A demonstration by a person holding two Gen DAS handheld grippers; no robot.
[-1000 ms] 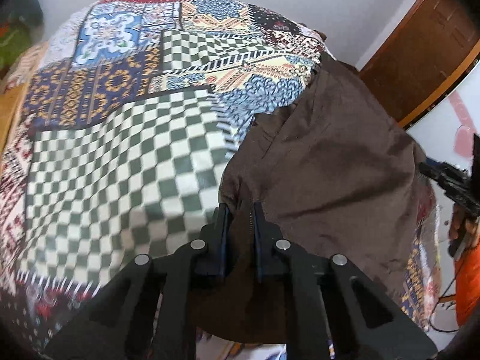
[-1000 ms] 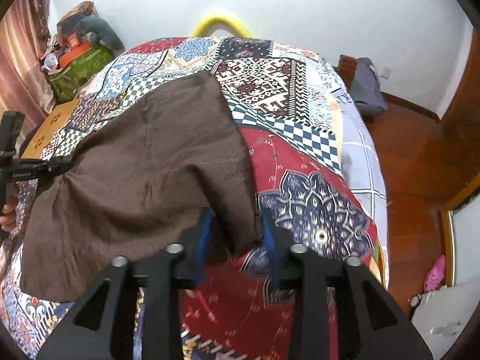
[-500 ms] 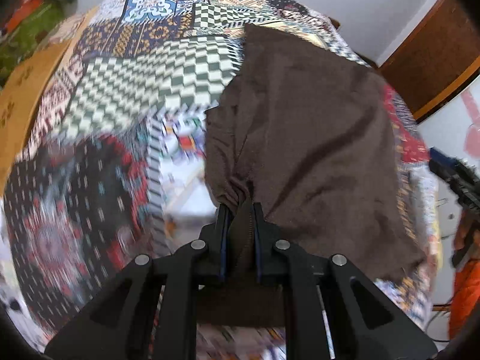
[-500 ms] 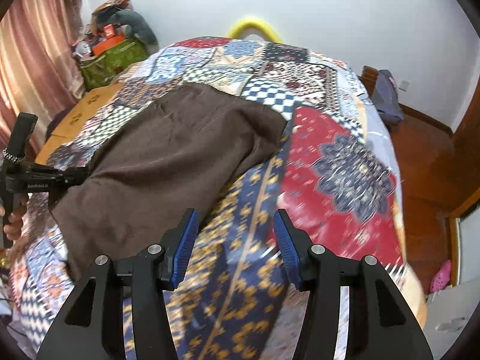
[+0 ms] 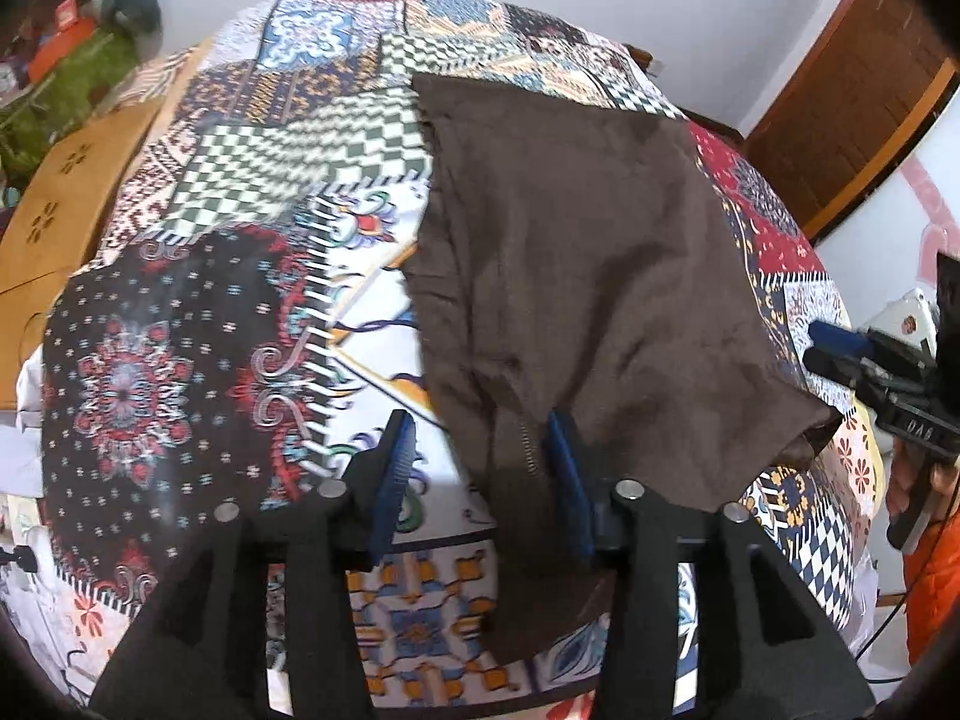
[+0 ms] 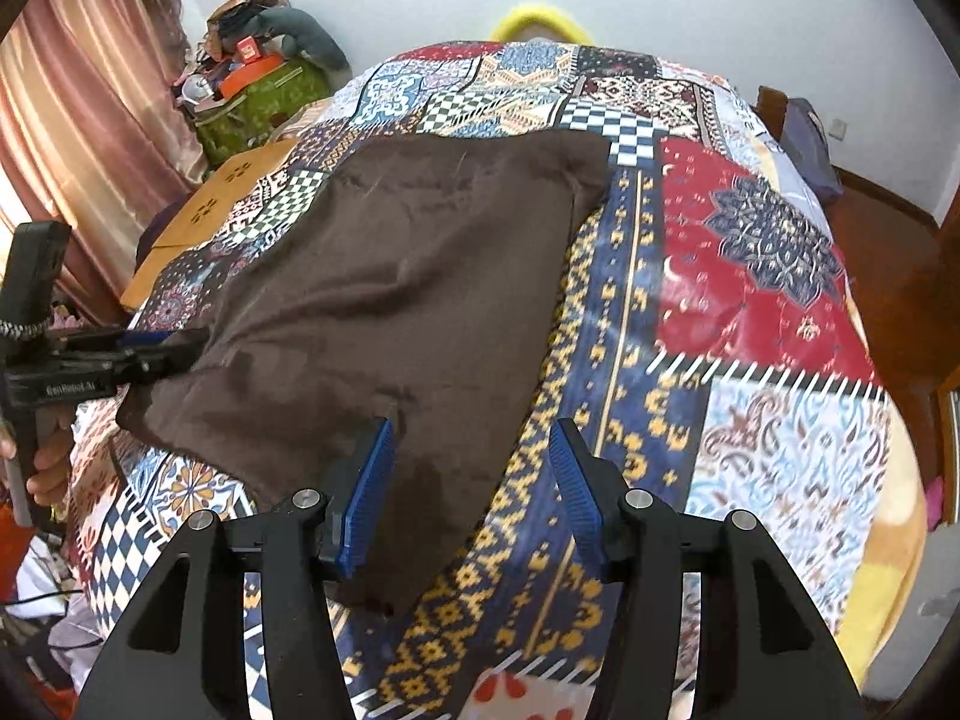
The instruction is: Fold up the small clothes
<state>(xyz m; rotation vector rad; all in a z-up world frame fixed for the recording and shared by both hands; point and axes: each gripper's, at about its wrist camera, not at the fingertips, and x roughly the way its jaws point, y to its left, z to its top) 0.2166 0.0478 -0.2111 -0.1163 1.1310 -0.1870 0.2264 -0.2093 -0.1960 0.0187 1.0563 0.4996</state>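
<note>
A brown garment [image 5: 576,276] lies spread on the patchwork bedspread [image 5: 180,348]; it also shows in the right wrist view [image 6: 408,300]. My left gripper [image 5: 480,468] is open, its blue pads either side of the garment's near edge with the zipper, no longer pinching it. My right gripper [image 6: 474,480] is open over the garment's near right corner, the cloth lying loose between the pads. Each gripper shows at the other view's edge: the right one [image 5: 840,354] and the left one [image 6: 156,348].
A wooden board [image 6: 222,204] lies at the bed's left side. Green bags and clutter [image 6: 258,90] stand by the pink curtain [image 6: 78,120]. A wooden door [image 5: 852,96] and floor are on the right. A yellow hoop [image 6: 540,18] stands behind the bed.
Both grippers laid the brown garment down flat on the bed. The right gripper opened first, then the left gripper opened and let go of the zipper edge.
</note>
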